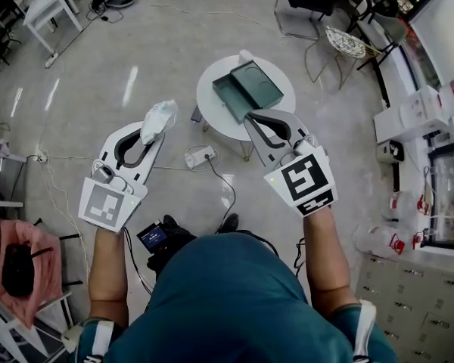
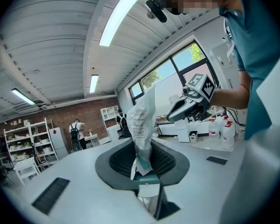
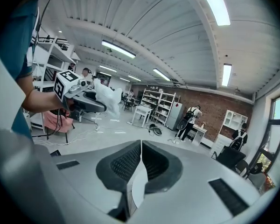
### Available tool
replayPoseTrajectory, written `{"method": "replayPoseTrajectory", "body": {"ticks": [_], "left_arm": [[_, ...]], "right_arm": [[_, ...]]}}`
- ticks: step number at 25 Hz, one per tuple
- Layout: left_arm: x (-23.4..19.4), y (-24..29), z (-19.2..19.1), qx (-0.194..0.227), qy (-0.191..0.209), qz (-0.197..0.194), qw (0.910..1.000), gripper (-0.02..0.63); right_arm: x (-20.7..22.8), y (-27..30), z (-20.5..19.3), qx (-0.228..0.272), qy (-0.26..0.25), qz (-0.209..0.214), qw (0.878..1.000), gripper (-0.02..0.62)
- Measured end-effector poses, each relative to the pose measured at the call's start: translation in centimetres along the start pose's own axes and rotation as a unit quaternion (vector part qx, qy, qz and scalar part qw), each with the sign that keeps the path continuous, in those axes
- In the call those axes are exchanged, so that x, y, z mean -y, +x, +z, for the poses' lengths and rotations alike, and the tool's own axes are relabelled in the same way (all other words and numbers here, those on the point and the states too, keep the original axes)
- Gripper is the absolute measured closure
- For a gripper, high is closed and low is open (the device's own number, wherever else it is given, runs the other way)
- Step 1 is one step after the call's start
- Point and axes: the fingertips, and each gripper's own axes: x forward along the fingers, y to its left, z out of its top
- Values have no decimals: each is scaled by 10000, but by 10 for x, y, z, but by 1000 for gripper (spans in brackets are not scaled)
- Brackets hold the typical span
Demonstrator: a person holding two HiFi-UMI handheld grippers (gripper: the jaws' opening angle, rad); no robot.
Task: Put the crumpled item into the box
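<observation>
At the left of the head view, a crumpled white plastic wrapper [image 1: 158, 119] is gripped in the left tongs [image 1: 153, 133]. It is held up over the shiny grey floor [image 1: 121, 82], well apart from the box. In the left gripper view the wrapper is seen pinched at its lower end, jaws clamped on it. The rest of it stands tall out of the dark ribbed pads [image 2: 123, 160], and printed lines can be made out on its side.

Over on the right, the right tongs [image 1: 256, 118] are closed tight. In the right gripper view the two jaws are pressed together and nothing is caught between them. In the head view their tips are seen over the near edge of the small round white table [image 1: 212, 119], just beside the near corner of the dark green shallow open box [image 1: 233, 98].

The box is set on that table with its inside bare. A second green tray-like part [image 1: 259, 82] is laid against its far side; whether it is the lid cannot be told.

Down on the floor between the two tongs, a white power strip [image 1: 199, 156] is seen with its cable trailing. A pink bag [image 1: 26, 267] is seen at the lower left
</observation>
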Motion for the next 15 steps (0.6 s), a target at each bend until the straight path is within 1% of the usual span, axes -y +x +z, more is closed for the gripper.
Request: {"method": "replayPoseTrajectory", "body": {"ticks": [4, 7, 11, 13, 15], "left_arm": [[7, 11, 9, -76, 56, 102, 9999, 523], [8, 11, 11, -121, 64, 102, 9999, 523], [7, 9, 2, -169, 86, -27, 9998, 523], [1, 13, -14, -94, 88, -134, 9998, 523], [-6, 30, -25, 10, 75, -312, 9995, 523]], "right_arm": [[15, -7, -6, 121, 46, 64, 9999, 557], [17, -11, -10, 146, 129, 7, 9998, 557], [10, -16, -21, 73, 254, -167, 9995, 557], [2, -9, -34, -21, 313, -292, 9991, 557], [7, -2, -47, -152, 392, -436, 9982, 557]]}}
